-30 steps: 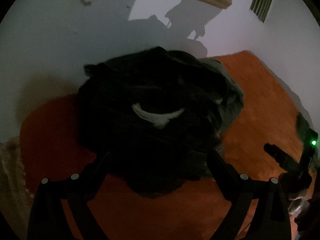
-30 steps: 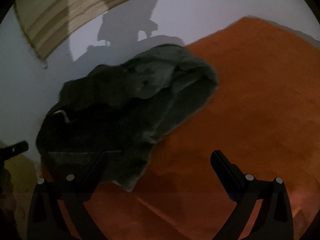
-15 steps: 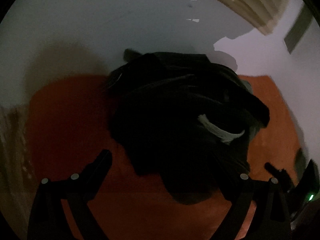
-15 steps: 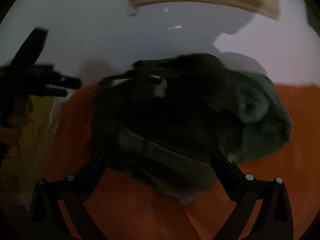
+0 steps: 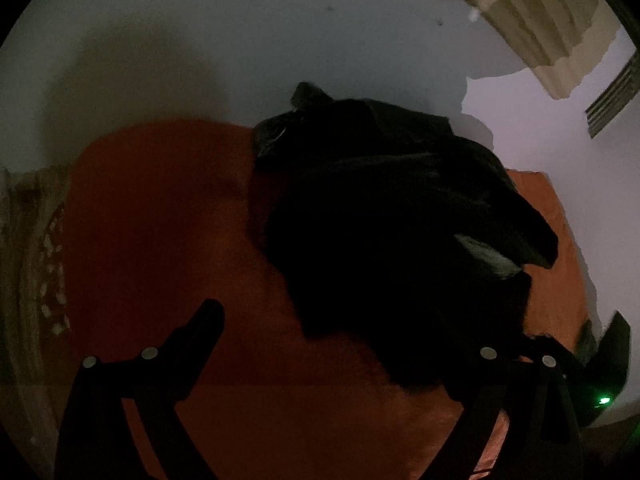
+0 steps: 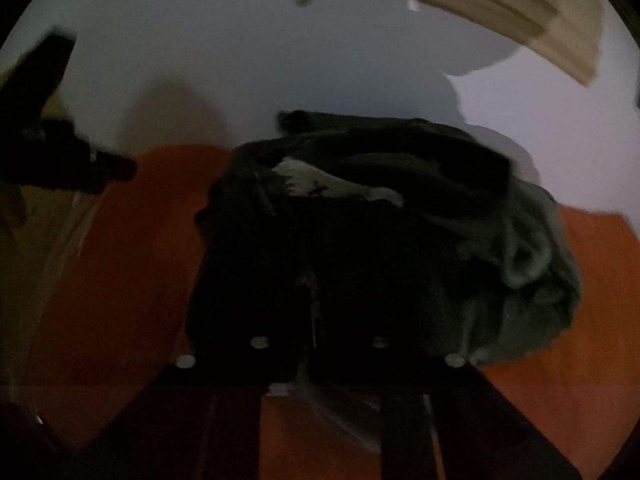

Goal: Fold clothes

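Observation:
A heap of dark clothes (image 5: 380, 220) lies on an orange bed cover (image 5: 152, 220) against the wall. Its top piece is black with a white label (image 6: 320, 184), and a grey-green garment (image 6: 532, 280) bulges out on its right side. My left gripper (image 5: 360, 316) is open at the heap's near edge; its left finger (image 5: 208, 316) is over bare cover and its right finger is hidden under black cloth. My right gripper (image 6: 312, 280) has its jaws drawn together on the black garment's near edge. Each view shows the other gripper: the right one (image 5: 612, 360), the left one (image 6: 60, 152).
A pale wall (image 5: 240, 40) rises right behind the heap. A beige curtain (image 5: 540, 28) hangs at the upper right with a vent (image 5: 616, 96) beside it. Patterned fabric (image 5: 36, 264) borders the cover on the left. Orange cover (image 6: 580, 380) extends to the right.
Both grippers swung leftward and nearer the heap. The right gripper went from open to shut on the black garment. The left gripper stayed open, its right finger now under the cloth.

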Demonstrator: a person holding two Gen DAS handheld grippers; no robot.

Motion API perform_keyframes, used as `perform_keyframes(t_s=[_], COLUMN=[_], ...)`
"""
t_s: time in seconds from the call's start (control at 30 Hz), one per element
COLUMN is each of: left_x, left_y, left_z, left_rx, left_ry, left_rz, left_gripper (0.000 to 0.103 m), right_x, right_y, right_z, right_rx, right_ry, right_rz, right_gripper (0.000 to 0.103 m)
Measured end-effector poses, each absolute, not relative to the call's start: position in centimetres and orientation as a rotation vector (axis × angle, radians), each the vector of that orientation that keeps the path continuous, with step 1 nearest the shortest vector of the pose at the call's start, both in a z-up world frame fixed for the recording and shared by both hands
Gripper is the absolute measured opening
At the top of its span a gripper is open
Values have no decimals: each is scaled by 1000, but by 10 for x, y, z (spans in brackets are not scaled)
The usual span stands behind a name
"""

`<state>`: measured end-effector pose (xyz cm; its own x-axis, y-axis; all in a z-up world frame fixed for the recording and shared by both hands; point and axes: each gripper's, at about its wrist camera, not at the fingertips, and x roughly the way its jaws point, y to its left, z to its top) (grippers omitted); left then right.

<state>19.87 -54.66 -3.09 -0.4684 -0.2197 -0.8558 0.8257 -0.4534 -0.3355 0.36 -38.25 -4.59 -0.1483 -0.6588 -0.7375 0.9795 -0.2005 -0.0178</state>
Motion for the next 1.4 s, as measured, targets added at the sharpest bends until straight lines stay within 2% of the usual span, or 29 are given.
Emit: perform_keyframes(t_s=[0.33,0.6,0.73,1.13,1.3,1.4], left_x=[180,141,122,-39,-82,-93], left_y=[-548,-518,-492,-297,-230,-195], left_z=[-46,-58,-71,-94,-108,-113], left_rx=[1044,1132,1195,1576,1713,1804], left_ry=[1049,1010,1022,905,911,833], left_rz=[-2023,-2116,-2157,-2535,-2614,-2659], left_gripper=[96,97,97,97,97,96], right_x=[-77,-132,-147,-153,-132,-119], right_y=[-273,-158,-91,84,148,185], right_z=[36,89,95,80,87,89], right_rx=[830,858,879,1089,1122,1163], right_ry=[257,114,69,-22,-42,-25], right_rz=[-1906,-2183,-2325,-2534,-2639,-2713], right_gripper=[6,5,5,5,5,5])
